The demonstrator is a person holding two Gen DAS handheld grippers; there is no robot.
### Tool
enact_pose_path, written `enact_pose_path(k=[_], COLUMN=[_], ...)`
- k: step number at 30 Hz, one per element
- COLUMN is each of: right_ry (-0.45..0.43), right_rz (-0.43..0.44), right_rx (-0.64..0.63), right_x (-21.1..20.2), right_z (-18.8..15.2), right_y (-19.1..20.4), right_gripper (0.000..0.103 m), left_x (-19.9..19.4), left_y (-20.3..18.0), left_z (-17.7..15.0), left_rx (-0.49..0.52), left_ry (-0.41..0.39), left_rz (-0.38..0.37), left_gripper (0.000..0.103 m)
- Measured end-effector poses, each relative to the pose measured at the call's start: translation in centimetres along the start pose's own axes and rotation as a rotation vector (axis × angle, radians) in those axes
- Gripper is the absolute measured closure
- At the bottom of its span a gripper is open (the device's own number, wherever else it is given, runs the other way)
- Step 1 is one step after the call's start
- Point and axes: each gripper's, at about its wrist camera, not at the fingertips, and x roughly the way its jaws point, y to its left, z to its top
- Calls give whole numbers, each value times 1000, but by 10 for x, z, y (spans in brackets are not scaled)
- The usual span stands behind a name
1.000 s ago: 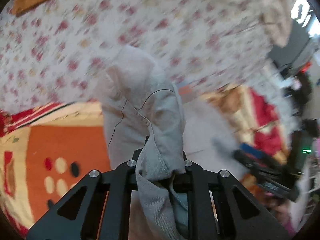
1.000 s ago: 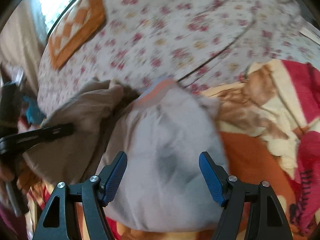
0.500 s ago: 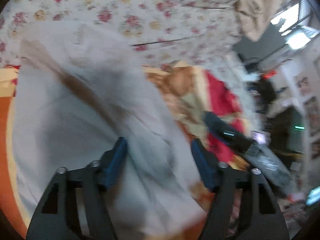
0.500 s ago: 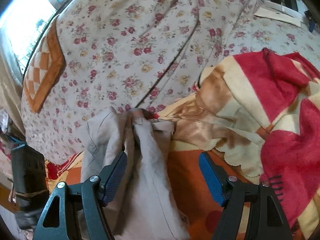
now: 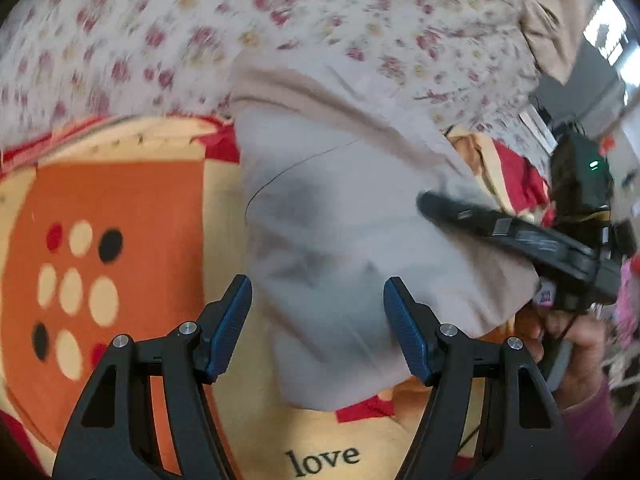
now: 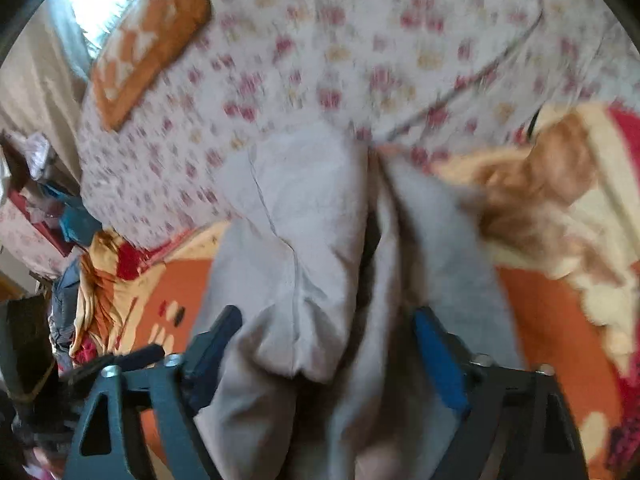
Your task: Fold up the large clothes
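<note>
Left hand-held gripper (image 5: pixel 318 320) and right hand-held gripper (image 6: pixel 326 350), both spread wide.

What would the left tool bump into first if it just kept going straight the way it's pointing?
Most likely the pale grey garment. The left tool is open, and the cloth lies straight ahead between its blue pads, on the orange blanket. How far off the cloth is can't be judged; the picture is blurred.

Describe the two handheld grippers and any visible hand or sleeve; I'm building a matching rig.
The left gripper has matte black skeletal arms with triangular cutouts, silver screw heads and ribbed blue finger pads. The right gripper looks alike: dark frame, silver screws, blue pads, though blurred. The person's bare right hand wears a purple knit sleeve; thin black cables trail nearby.
</note>
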Motion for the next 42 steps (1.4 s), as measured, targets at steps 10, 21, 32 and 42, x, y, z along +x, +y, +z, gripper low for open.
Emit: enact_pose_path(k=[10,21,32,42], right_ry=[-96,-253,-121,-109], right_rz=[-179,-170,-406,-403], right_rx=[-123,-138,-173,-59], right_x=[-57,-118,4,7], right_z=[-23,11,72,70], right_y=[-15,-1,2,-56], right_gripper=[91,51,51,46], left_x=[12,30,47,61], left_y=[-18,-21,-28,-32], left_z=[-8,-15,-18,-29], left_rx=[12,24,45,45], left_ry=[-12,-2,-14,-11], left_rz=[-42,25,50,33], left_gripper=[34,34,33,25])
